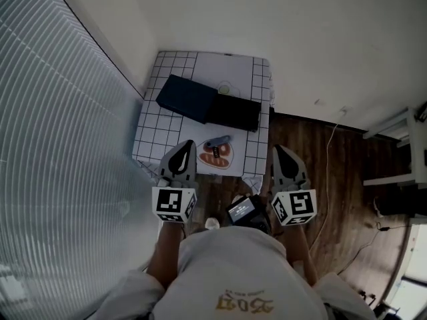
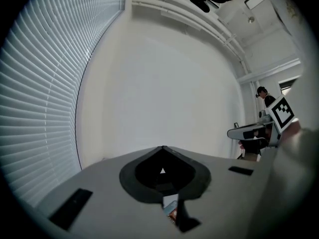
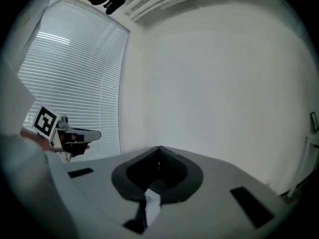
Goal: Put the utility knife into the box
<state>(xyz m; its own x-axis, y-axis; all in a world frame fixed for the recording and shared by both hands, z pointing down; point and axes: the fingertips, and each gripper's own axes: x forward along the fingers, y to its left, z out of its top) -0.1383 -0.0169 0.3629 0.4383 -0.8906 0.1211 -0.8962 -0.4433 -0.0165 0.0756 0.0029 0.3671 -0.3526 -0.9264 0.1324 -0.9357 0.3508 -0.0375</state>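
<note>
Holding back from the counter, both tongs shut and empty

Head view: the knife [image 1: 218,141] lies on a mat [image 1: 215,160] near the front edge of the counter [image 1: 160,132], just before the box [image 1: 233,112]. The box's blue part [image 1: 187,97] lies against the black one, probably so that both halves can be reached. The knife's long axis runs from lower left to upper right in this view, slantwise across the counter. Which end bears the blade is too small to tell. The left tongs [image 1: 185,147] and right tongs [image 1: 279,149] are held about level on either side of the mat, short of the knife, likely on approach.

Left gripper view: the jaws are pressed together with nothing between them, and ahead are only wall [image 2: 164,83] and blinds [image 2: 45,83].

Right gripper view: the jaws are likewise together and empty, and the knife is out of sight.
</note>
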